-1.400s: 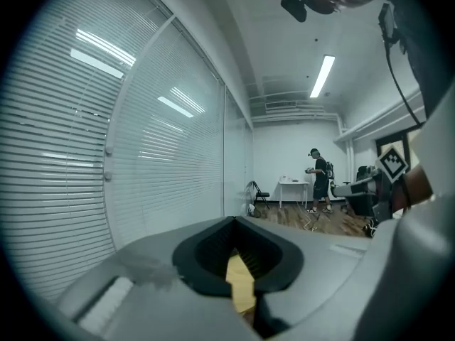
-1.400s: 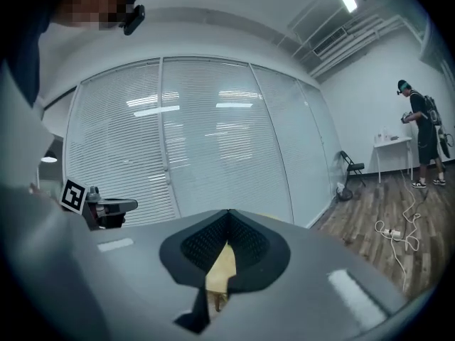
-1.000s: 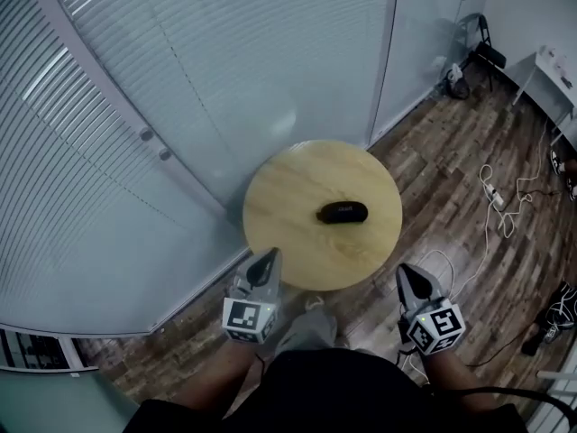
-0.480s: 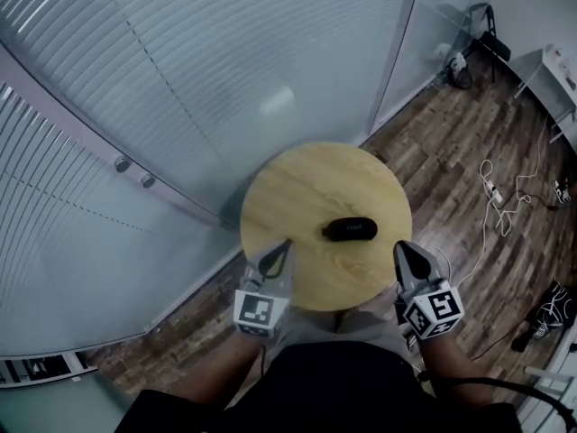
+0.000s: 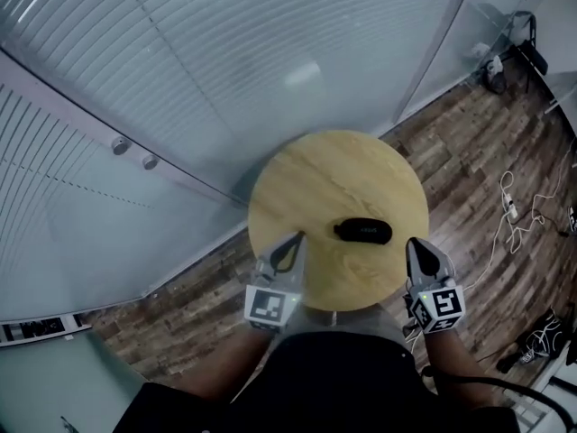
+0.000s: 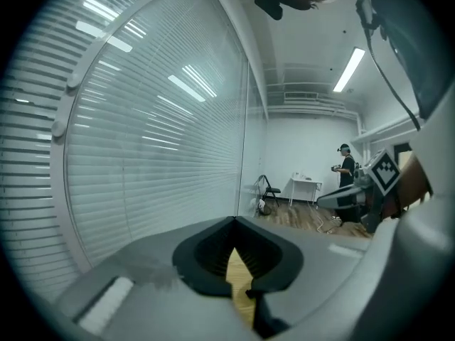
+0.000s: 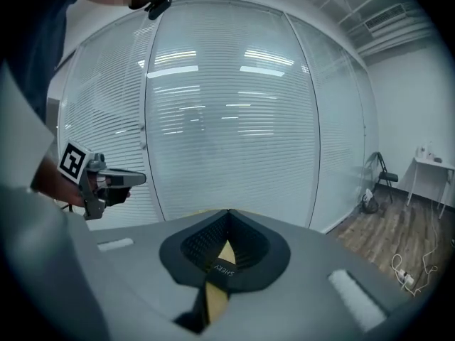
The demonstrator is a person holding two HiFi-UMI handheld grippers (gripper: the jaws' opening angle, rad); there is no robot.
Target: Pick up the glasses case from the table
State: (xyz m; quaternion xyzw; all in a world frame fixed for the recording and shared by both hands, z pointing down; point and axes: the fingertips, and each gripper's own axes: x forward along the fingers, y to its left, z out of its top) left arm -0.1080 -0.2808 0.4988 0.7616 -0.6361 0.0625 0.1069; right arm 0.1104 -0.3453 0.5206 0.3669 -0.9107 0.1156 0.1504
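Observation:
A black oval glasses case (image 5: 362, 231) lies on the round wooden table (image 5: 315, 188), right of its middle. My left gripper (image 5: 294, 241) hangs over the table's near left edge, a hand's width left of the case, jaws shut and empty. My right gripper (image 5: 416, 245) is at the table's near right edge, just right of and nearer than the case, also shut with nothing held. In the left gripper view (image 6: 234, 220) and the right gripper view (image 7: 228, 212) the tips meet, and only table wood shows behind them. The case is hidden in both.
A curved glass wall with blinds (image 5: 225, 70) stands right behind the table. Cables (image 5: 512, 213) lie on the wooden floor at right, with a chair (image 5: 523, 43) in the far corner. A distant person (image 6: 347, 165) stands by a white desk (image 6: 306, 185).
Both grippers have moved forward from in front of the table to its near edge, one on either side of the case. The jaws stayed shut.

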